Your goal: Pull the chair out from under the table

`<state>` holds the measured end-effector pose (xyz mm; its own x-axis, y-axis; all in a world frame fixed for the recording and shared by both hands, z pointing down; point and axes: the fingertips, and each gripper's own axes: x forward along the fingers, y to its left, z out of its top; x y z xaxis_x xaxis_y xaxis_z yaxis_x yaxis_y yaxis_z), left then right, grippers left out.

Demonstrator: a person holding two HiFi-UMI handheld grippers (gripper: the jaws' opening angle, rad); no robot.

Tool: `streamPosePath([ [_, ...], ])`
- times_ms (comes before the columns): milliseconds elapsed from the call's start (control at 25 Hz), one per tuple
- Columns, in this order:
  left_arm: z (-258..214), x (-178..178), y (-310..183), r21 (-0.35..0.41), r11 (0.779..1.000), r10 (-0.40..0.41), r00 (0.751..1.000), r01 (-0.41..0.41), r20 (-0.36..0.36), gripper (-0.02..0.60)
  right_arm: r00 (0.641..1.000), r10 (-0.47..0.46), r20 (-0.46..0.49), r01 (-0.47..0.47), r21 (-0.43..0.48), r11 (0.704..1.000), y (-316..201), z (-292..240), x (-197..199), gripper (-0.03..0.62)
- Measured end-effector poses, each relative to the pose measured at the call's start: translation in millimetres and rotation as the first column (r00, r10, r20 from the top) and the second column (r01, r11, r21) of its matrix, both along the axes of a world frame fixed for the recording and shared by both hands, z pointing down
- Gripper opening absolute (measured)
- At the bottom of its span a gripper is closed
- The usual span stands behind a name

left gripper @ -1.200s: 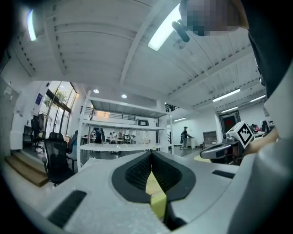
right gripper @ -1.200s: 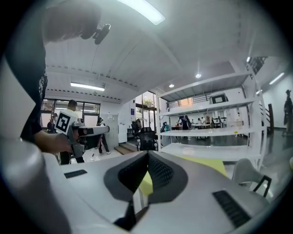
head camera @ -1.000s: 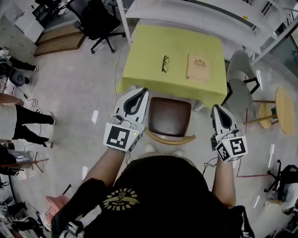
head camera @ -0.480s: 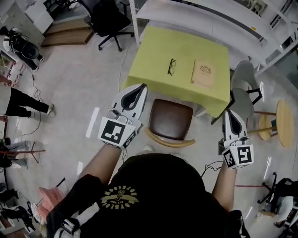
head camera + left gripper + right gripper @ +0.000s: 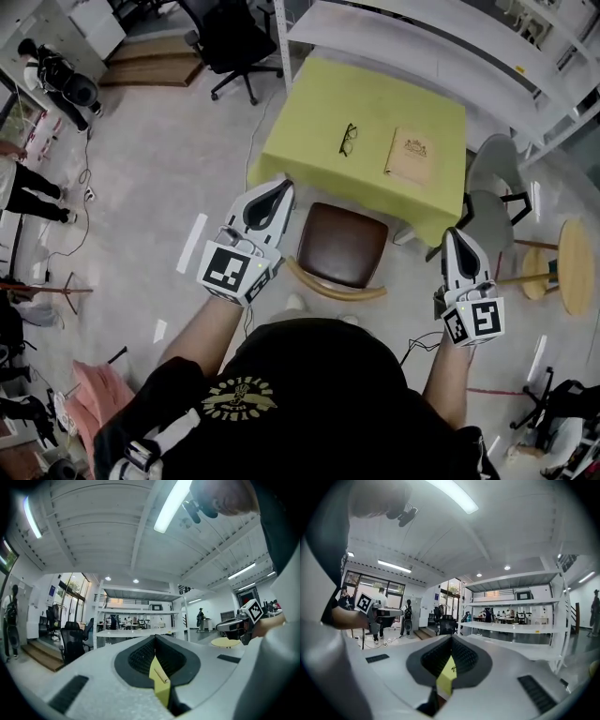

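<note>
While both pairs of jaws are pressed together on nothing, the left gripper (image 5: pixel 283 185) hangs at nine o'clock of the brown-seated chair (image 5: pixel 342 246). The chair's far edge meets the yellow-green table (image 5: pixel 309 112) at twelve o'clock, and the right gripper (image 5: pixel 455 233) hangs at three o'clock.

Open floor (image 5: pixel 159 187) lies left of the chair (image 5: pixel 342 246). The tabletop (image 5: pixel 309 122) edge blocks its front, and a grey chair (image 5: pixel 489 192) stands near on the right.
</note>
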<state>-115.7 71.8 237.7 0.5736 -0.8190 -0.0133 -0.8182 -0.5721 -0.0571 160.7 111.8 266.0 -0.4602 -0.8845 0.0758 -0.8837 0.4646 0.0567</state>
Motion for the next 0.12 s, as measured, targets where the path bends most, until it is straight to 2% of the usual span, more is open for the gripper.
streamPosePath([
  [120,1.7,2.6,-0.5,-0.022,0.999,-0.028,1.0,0.028,0.001,0.009,1.0,-0.007,0.018,0.007,-0.011,1.0,0.5,3.1,6.0,0.011],
])
